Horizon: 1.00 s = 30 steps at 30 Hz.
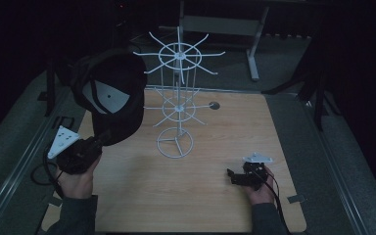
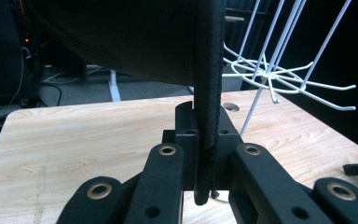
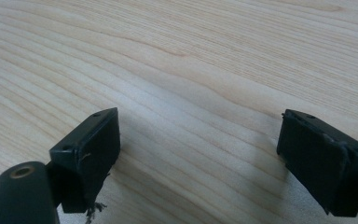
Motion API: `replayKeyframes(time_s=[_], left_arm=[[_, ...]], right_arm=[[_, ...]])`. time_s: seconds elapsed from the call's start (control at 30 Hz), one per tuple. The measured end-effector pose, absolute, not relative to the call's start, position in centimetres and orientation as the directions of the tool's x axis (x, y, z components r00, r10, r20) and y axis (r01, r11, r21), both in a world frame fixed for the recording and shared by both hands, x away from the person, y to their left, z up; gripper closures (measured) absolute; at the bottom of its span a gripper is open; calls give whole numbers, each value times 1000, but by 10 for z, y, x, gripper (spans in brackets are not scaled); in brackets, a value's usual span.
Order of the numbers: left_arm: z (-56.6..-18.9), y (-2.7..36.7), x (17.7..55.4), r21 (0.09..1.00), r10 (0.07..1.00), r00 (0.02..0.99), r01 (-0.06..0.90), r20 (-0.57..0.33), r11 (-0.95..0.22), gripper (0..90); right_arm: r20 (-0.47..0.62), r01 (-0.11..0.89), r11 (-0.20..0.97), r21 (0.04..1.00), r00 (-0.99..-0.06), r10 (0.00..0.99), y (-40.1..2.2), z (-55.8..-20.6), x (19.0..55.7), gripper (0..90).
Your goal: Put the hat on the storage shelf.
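Two hand-held grippers work over a light wooden table (image 1: 215, 196). Near the table's middle stands a white wire display rack (image 1: 178, 93), with two tiers of radiating hooks on a thin post above a ring base. To its left, a black cap (image 1: 115, 93) is held raised above the table, its pale inner lining facing up, close beside the rack's upper hooks. The left gripper (image 2: 204, 154) has its jaws pressed together on the cap's brim, whose dark edge runs upright between them in the left gripper view. The right gripper (image 3: 198, 154) rests low over bare wood at the table's right front, well apart from the rack, jaws spread wide and holding nothing.
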<state>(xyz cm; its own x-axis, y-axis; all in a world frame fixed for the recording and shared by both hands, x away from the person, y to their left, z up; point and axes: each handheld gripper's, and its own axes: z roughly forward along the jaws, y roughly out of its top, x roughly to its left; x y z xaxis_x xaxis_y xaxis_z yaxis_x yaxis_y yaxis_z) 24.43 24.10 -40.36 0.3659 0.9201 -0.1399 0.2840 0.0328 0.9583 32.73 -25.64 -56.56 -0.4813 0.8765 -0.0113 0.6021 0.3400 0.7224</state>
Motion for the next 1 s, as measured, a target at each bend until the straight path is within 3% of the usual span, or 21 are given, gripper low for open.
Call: replayKeyframes(time_s=[1.0], left_arm=[[-398,239,239,971,922,370,236,-114,26,860]], right_arm=[[-10,603,339,722,-480,877,-256,-566,327,129]])
